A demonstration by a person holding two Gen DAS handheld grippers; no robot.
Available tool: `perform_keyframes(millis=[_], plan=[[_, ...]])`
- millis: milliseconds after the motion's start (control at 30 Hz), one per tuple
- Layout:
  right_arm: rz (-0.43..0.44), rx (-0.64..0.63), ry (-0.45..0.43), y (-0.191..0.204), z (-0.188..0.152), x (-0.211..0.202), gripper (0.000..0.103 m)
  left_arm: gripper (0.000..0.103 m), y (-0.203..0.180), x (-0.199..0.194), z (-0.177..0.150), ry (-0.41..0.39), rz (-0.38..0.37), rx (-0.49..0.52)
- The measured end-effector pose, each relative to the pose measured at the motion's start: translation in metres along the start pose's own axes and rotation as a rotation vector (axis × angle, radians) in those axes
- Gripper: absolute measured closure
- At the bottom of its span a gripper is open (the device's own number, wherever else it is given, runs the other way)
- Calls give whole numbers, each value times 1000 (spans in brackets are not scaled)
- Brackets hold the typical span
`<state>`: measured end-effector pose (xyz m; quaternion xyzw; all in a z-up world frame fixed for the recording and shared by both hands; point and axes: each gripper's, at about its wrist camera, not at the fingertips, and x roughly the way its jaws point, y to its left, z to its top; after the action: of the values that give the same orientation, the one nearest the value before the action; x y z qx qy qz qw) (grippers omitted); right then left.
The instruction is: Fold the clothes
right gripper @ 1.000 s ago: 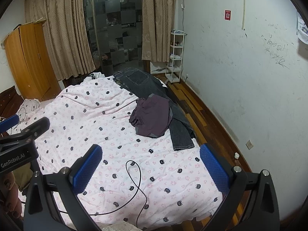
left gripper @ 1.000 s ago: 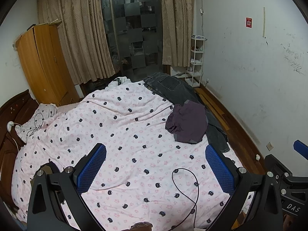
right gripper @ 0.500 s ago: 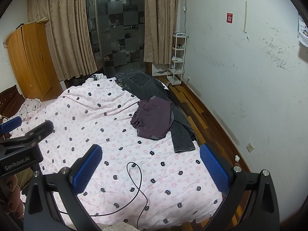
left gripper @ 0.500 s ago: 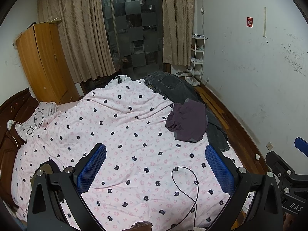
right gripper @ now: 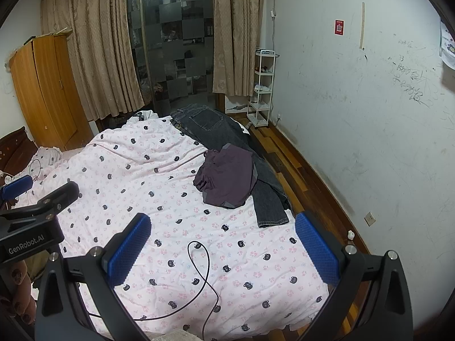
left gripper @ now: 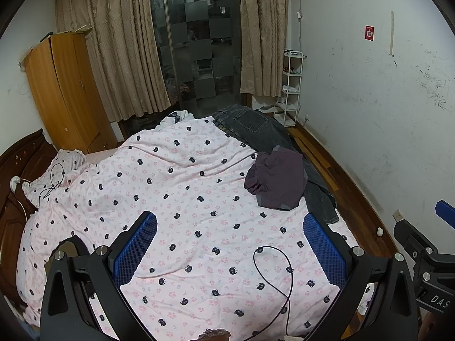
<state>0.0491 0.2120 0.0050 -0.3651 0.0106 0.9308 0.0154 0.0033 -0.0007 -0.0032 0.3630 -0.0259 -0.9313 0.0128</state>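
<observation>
Both grippers have drawn back slightly; left gripper (left gripper: 230,244) and right gripper (right gripper: 223,241) hover released, empty. Purple garment (right gripper: 227,179), apparently crumpled, lies atop dark jeans (right gripper: 210,128) at the bed (right gripper: 159,176) edge.

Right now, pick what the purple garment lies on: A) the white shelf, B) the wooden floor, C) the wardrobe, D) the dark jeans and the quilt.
D: the purple garment lies crumpled partly over the dark jeans on the cat-print quilt.
</observation>
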Motion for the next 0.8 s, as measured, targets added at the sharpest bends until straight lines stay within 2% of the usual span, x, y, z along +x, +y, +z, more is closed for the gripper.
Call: perform_keyframes(millis=[800], plan=[[5, -8, -2, 4, 4, 5, 0, 1, 4, 3, 8, 3, 0, -7]])
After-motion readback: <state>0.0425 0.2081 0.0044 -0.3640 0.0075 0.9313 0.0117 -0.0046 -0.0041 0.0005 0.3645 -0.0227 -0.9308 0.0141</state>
